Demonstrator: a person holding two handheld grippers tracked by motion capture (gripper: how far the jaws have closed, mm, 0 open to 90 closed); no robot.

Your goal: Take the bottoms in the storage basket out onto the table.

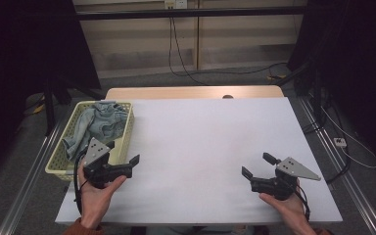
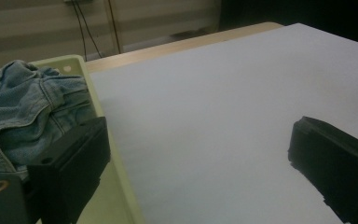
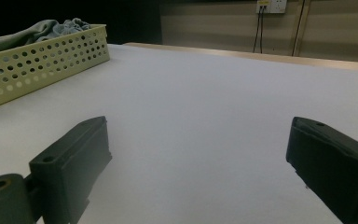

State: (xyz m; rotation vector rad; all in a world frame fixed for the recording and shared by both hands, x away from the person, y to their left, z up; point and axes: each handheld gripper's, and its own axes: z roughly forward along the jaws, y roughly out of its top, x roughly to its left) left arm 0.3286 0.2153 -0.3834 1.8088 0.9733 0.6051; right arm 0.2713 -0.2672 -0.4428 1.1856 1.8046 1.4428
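Two risks stand out, and the larger concerns the pale yellow perforated plastic basket (image 1: 122, 142) at the left edge of the white-covered table (image 1: 210, 147). It looks light, and it sits right at the table's left side, so if you pull the crumpled blue denim garment (image 1: 98, 125) sideways instead of lifting it, the fabric may drag the basket along or tip it over the edge. The smaller risk is a poor pinch: the denim is bunched in thick folds and seams, and a bite on only a loose outer fold could slip free, while a deep reach could catch the basket wall.

Your left tool (image 1: 127, 164) sits lower left in the high view, released, its jaws spread wide and holding nothing, just beside the basket's near right corner. In the left gripper view the denim (image 2: 23, 107) fills the left side, with one jaw over the basket rim (image 2: 86, 77). Your left hand (image 1: 95, 196) grips it from below, wrist bent inward.

Your right tool (image 1: 258, 167) rests lower right, also spread wide and empty, aimed left across the bare table, well apart from the basket (image 3: 37, 60).
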